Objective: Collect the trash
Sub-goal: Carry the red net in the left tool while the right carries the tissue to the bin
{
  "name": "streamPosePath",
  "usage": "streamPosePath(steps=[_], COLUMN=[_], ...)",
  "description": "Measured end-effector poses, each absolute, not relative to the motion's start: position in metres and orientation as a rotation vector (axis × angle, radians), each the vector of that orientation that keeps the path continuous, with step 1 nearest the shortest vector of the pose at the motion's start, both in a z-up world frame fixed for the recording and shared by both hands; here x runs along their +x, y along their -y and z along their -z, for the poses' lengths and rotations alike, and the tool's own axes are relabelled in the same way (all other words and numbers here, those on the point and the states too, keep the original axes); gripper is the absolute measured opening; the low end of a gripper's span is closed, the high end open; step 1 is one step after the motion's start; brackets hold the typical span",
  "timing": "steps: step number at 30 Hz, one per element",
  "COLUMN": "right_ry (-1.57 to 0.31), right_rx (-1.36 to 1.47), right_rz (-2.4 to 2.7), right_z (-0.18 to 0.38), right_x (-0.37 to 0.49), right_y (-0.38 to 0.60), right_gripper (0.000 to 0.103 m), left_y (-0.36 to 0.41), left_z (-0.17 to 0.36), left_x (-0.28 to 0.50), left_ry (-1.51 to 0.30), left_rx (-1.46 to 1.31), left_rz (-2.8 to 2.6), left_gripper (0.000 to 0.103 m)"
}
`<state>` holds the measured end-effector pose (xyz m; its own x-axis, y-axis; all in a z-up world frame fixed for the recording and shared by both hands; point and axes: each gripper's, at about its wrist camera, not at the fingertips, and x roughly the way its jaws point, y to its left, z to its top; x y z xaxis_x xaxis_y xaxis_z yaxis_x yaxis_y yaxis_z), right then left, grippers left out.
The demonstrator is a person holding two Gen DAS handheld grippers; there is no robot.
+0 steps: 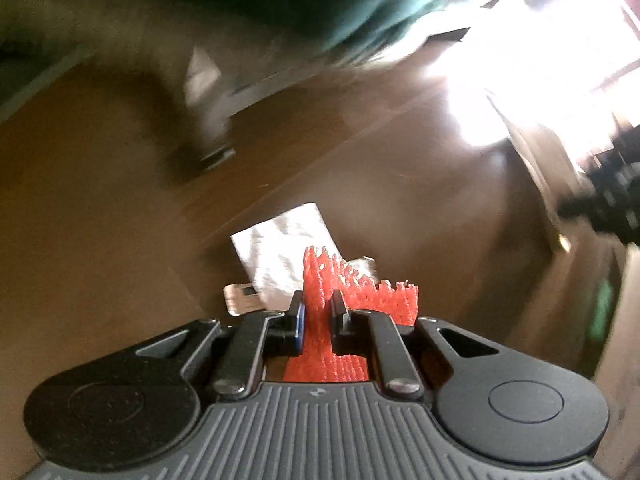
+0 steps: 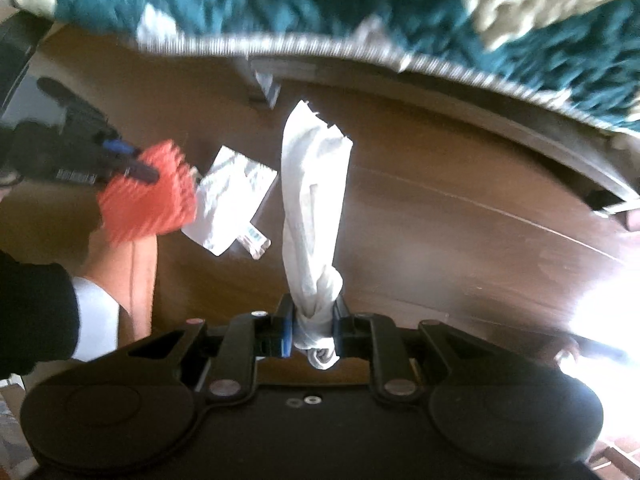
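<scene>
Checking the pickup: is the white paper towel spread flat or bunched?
Bunched: the white paper towel hangs twisted, knotted between the right gripper.

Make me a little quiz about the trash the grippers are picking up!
1. True or false: the left gripper is shut on a piece of red netting.
2. What does the right gripper hold: (a) a bottle, (b) a knotted white tissue, (c) a spoon?
3. What trash lies on the wooden floor?

Key: 1. True. 2. b. 3. A flat white wrapper and a small clear packet.
</scene>
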<state>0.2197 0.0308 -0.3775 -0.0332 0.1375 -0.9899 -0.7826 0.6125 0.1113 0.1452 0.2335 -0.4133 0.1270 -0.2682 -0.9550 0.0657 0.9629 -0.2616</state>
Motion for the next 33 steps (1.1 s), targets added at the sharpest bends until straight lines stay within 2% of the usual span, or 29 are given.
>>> streamPosePath(steps=[4,12,20,33], right_ry=[-1.37,-1.193,-0.99,-0.685], right_rx=[-0.515,-0.367,-0.316,-0.275], right_rz=[-0.781,-0.751,-0.717,-0.536], right_z=[0.334,0.229,0.115,-0.053], right_x=[0.22,0.219,0.225,0.239], right_y=[-0.012,0.026,0.075,0.203], right_gripper=[0.016,0.016,0.016,0.016], left_y=[-0.196,-0.154,-0.121,0.01], left_z=[0.363,0.258,0.128,-0.054], left_x=[0.151,0.165,0.195,0.239], left_ry=[-1.357,-1.147,-0.942,-0.659], left_rx=[0.039,0.284,0.245,0.215], left_rz=[0.381,0.405,0.285,0.222], left_gripper=[0.011,0.011,0.011,0.011])
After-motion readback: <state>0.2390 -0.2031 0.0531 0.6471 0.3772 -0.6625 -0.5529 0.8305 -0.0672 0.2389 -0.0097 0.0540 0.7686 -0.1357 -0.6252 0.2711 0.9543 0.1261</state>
